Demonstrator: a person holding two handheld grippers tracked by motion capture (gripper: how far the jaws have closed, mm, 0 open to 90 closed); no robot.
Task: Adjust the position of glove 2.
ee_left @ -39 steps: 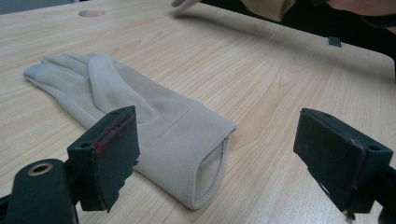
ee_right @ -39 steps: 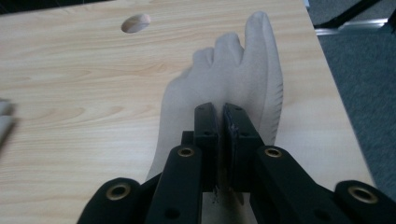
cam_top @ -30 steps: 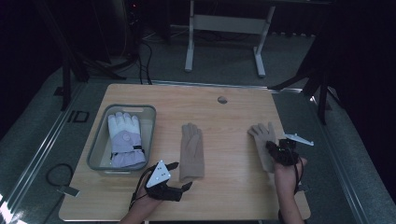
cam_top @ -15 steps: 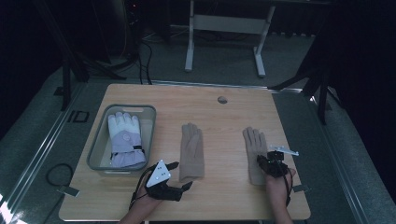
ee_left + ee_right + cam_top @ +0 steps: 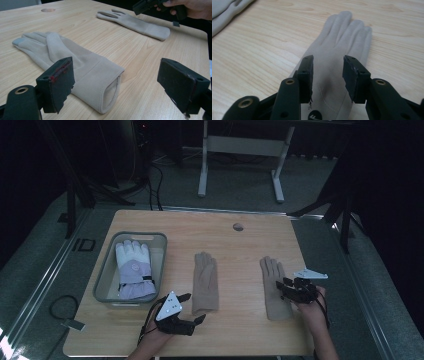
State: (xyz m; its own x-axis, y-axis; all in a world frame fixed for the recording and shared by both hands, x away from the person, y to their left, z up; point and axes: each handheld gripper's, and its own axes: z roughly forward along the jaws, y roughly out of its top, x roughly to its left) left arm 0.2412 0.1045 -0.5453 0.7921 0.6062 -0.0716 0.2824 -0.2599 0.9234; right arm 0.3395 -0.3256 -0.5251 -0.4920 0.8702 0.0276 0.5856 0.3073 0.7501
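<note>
The right-hand beige glove (image 5: pixel 274 288) lies flat on the wooden table (image 5: pixel 240 245), fingers pointing away from the person; the right gripper (image 5: pixel 289 289) hovers just over its palm, its jaws having just been opening, part-way apart with the glove beneath them and nothing pinched; the middle beige glove (image 5: pixel 205 282) lies well apart to its left; the left gripper (image 5: pixel 192 309) sits by that glove's cuff, jaws wide and empty; a grey bin (image 5: pixel 102 285) at the table's left holds a white and lilac ski glove (image 5: pixel 132 270).

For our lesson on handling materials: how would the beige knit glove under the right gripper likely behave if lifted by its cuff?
The beige knit glove lies flat and thin, so it probably droops limply. It looks light. Its soft fabric likely grips the right gripper pads rather than slipping.
</note>
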